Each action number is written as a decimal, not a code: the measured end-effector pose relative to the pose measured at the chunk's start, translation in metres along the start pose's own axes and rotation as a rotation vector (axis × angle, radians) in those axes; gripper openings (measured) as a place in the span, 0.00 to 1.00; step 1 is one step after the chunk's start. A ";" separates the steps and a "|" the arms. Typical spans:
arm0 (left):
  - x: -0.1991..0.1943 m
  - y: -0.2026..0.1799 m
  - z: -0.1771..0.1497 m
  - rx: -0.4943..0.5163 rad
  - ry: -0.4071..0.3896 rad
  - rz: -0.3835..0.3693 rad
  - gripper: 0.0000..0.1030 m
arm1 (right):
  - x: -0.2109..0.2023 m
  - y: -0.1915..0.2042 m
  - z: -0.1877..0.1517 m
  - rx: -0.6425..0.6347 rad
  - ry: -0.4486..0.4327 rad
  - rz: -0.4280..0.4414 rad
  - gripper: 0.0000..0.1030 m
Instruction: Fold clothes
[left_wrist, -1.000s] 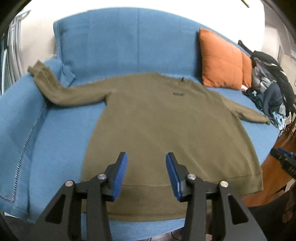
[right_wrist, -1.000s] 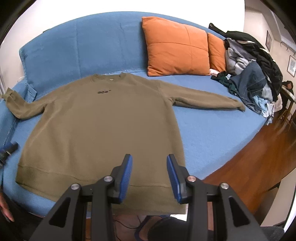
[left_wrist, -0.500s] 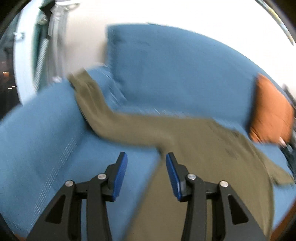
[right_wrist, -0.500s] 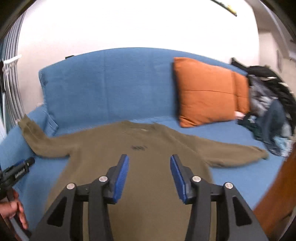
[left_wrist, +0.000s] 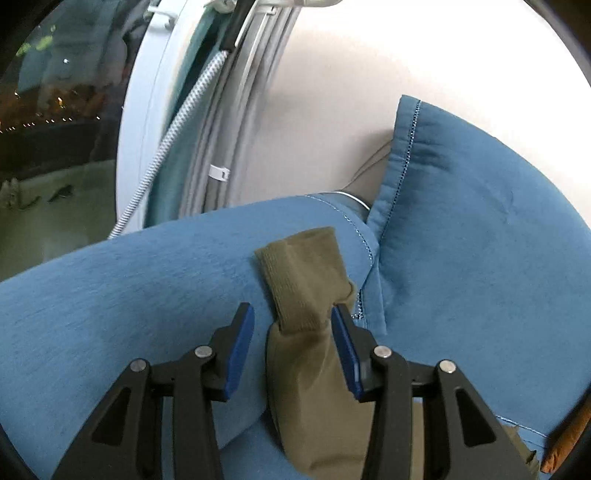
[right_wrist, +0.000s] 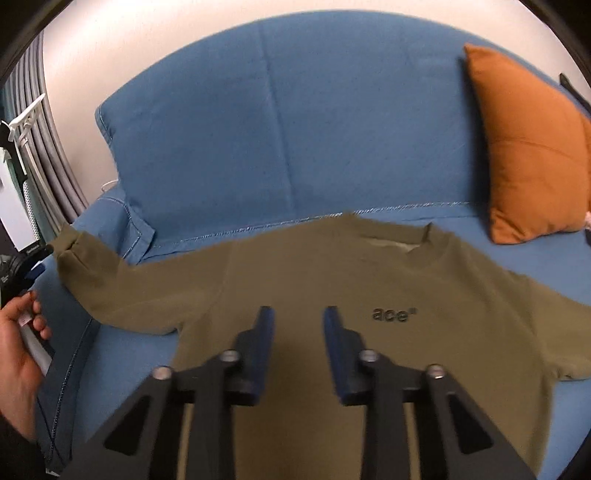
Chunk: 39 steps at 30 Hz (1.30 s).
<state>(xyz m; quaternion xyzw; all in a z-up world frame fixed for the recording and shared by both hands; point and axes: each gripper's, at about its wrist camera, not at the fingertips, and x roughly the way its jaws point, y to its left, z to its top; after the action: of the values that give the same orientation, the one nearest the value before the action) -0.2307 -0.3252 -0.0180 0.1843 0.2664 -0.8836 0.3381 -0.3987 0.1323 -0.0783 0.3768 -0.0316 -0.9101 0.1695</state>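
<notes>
Both jaws gape; left gripper (left_wrist: 291, 345) straddles sweater (right_wrist: 332, 295) cuff (left_wrist: 303, 273).

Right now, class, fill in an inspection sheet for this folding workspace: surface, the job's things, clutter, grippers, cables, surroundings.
Surface: blue sofa, seat and back cushions.
Job's things: olive sweatshirt lies flat, front up, sleeves spread; its sleeve cuff rests on the sofa arm.
Clutter: orange cushion against the backrest.
Grippers: left gripper open, straddling the sleeve just behind the cuff, not closed on it; right gripper open over the sweatshirt's chest.
Cables: braided white cord hangs by the window frame.
Surroundings: pale wall; dark window; a hand holds the left gripper's handle.
</notes>
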 end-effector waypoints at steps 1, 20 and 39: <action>0.007 0.006 0.002 -0.009 0.007 -0.010 0.41 | 0.002 -0.002 0.000 0.006 -0.015 0.017 0.10; -0.034 -0.112 -0.062 0.227 0.085 -0.468 0.11 | 0.051 -0.045 -0.006 0.297 0.153 0.286 0.11; -0.077 -0.247 -0.263 0.672 0.535 -0.773 0.10 | 0.107 -0.127 -0.051 0.865 0.321 0.611 0.46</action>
<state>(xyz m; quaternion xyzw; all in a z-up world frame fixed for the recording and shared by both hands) -0.3096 0.0252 -0.1018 0.3880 0.0954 -0.9017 -0.1653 -0.4692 0.2194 -0.2106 0.5199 -0.4841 -0.6547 0.2582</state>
